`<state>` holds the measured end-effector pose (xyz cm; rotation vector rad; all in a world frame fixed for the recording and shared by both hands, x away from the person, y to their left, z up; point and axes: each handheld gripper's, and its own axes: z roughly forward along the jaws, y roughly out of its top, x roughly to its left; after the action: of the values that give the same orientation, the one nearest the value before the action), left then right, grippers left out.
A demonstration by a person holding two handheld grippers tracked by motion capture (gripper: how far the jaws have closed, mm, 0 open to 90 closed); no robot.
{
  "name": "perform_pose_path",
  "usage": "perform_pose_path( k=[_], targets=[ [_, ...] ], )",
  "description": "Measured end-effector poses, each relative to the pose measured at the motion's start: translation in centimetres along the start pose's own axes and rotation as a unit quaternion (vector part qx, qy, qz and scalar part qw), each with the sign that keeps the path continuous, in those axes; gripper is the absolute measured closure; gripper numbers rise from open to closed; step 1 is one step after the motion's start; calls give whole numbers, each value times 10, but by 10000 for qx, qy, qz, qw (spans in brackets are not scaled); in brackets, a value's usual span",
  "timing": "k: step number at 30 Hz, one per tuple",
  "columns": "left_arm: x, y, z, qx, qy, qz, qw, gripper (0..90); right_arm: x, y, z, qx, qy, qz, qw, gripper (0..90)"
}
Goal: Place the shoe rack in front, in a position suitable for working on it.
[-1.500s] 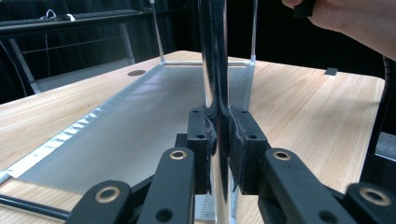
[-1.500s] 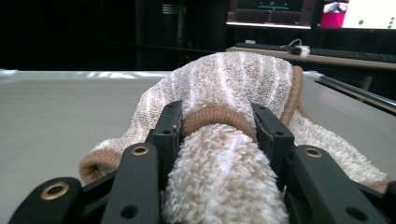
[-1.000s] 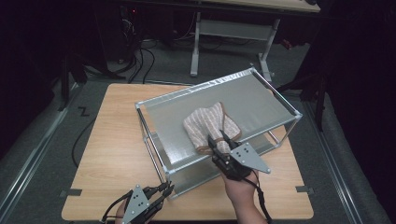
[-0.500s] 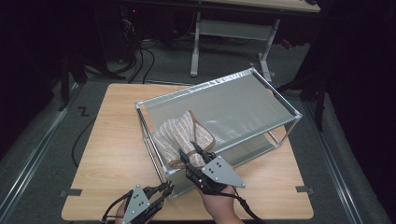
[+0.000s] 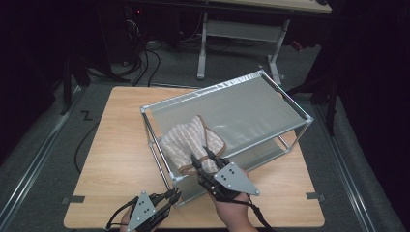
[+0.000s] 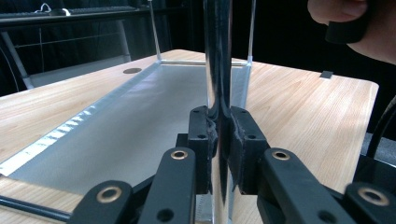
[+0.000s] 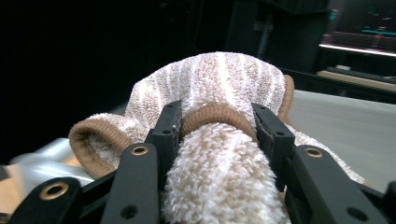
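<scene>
Towel [image 7: 219,154] sits bunched between my right claw [image 5: 202,158] pads, gripped over the rack [image 5: 251,82]; my left claw [image 6: 223,140] clamps the rack's near post [image 6: 217,56].

The room is dark, with light falling mainly on the wooden tabletop [image 5: 116,145]. Grey floor [image 5: 43,145] surrounds it, black cables [image 5: 145,58] trailing beyond its far left corner. A white-legged desk [image 5: 241,29] stands past the far edge. Small tape pieces [image 5: 73,199] mark the near corners.
</scene>
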<state>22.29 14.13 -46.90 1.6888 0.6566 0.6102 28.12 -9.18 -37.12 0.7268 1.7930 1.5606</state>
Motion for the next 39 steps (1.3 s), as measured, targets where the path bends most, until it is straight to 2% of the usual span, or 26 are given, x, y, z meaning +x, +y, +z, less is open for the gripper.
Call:
perform_pose_path(
  k=[10,17,26,29,36,39],
  targets=[
    [-3,0,-4,8,47,24,10000,800,-59,-11,-10,12,-607,135,9981,588],
    [-6,-2,-12,46,163,93,9998,799,-85,-19,-16,-94,-874,196,9959,588],
    [-7,-3,-17,23,195,101,9998,798,-116,-28,-24,-226,-1210,279,9920,588],
    [-7,-4,-17,25,196,104,9998,797,-128,-30,-26,-224,-1358,318,9900,589],
    [-7,-4,-20,43,231,134,9996,796,-158,-32,-32,-142,-1751,197,9843,588],
    [-7,-4,-20,45,239,137,9996,796,-172,-33,-34,-106,-1958,225,9803,587]
  ],
)
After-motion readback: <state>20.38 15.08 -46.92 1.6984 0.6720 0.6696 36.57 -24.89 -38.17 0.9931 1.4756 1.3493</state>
